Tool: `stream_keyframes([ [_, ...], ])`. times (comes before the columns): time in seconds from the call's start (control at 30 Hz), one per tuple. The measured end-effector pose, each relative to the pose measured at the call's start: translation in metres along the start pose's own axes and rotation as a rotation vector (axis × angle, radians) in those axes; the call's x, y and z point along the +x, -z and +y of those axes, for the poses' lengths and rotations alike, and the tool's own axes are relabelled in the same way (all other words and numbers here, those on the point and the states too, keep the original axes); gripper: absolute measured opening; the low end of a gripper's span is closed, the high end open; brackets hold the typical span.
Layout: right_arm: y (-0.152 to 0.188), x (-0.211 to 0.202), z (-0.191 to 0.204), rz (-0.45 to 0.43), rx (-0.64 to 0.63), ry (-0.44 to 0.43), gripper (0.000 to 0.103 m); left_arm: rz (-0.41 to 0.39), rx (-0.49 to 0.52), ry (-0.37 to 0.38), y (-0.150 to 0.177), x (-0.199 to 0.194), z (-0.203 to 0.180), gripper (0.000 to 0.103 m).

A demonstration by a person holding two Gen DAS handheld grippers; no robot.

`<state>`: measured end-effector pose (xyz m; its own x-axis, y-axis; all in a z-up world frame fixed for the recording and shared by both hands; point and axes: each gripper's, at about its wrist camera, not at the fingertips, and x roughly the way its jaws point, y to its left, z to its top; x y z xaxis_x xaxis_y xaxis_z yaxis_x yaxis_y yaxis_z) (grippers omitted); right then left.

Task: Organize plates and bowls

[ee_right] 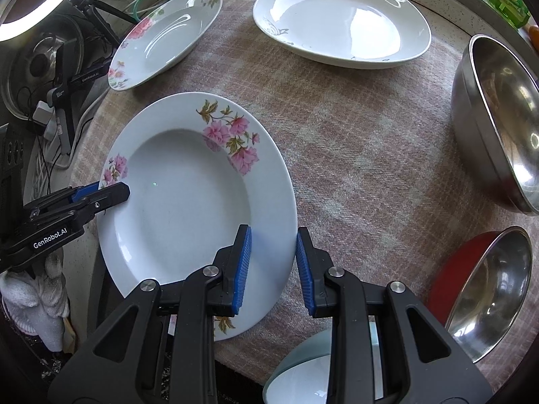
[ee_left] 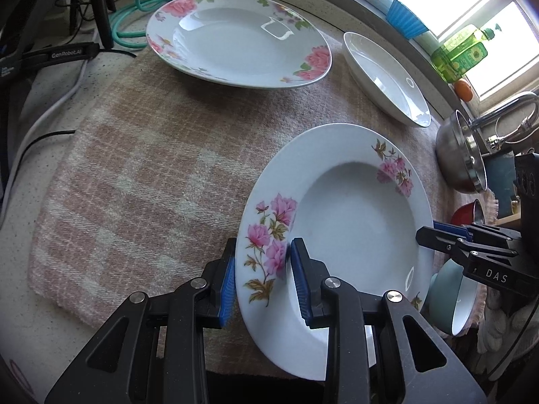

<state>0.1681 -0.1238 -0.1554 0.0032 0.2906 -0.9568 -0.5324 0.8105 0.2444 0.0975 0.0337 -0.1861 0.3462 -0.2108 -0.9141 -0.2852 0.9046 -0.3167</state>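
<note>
Left wrist view: the flowered soup plate (ee_left: pixel 350 222) is clamped at opposite rims by the left gripper (ee_left: pixel 261 279) and the right gripper (ee_left: pixel 434 232), above the checked cloth (ee_left: pixel 134 175). Beyond this plate a second flowered plate (ee_left: pixel 235 33) and a plain white dish (ee_left: pixel 387 77) are seen lying apart, unstacked. Little sorting is judged done; stacking remains.

We see a flowered deep plate (ee_left: pixel 353 222) lifted and tilted above the cloth. Behind it lie a second flowered plate (ee_left: pixel 235 37) and a plain white oval dish (ee_left: pixel 387 77), both flat. A pale blue bowl (ee_left: pixel 451 299) sits beside the raised plate.
</note>
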Motion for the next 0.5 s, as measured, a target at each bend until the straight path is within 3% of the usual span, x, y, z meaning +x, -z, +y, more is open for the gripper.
stream_keyframes([
  [0.5,0.003,-0.016,-0.005,-0.060,0.009,0.001,0.028,-0.004,0.018,-0.016,0.001,0.001,0.001,0.029],
])
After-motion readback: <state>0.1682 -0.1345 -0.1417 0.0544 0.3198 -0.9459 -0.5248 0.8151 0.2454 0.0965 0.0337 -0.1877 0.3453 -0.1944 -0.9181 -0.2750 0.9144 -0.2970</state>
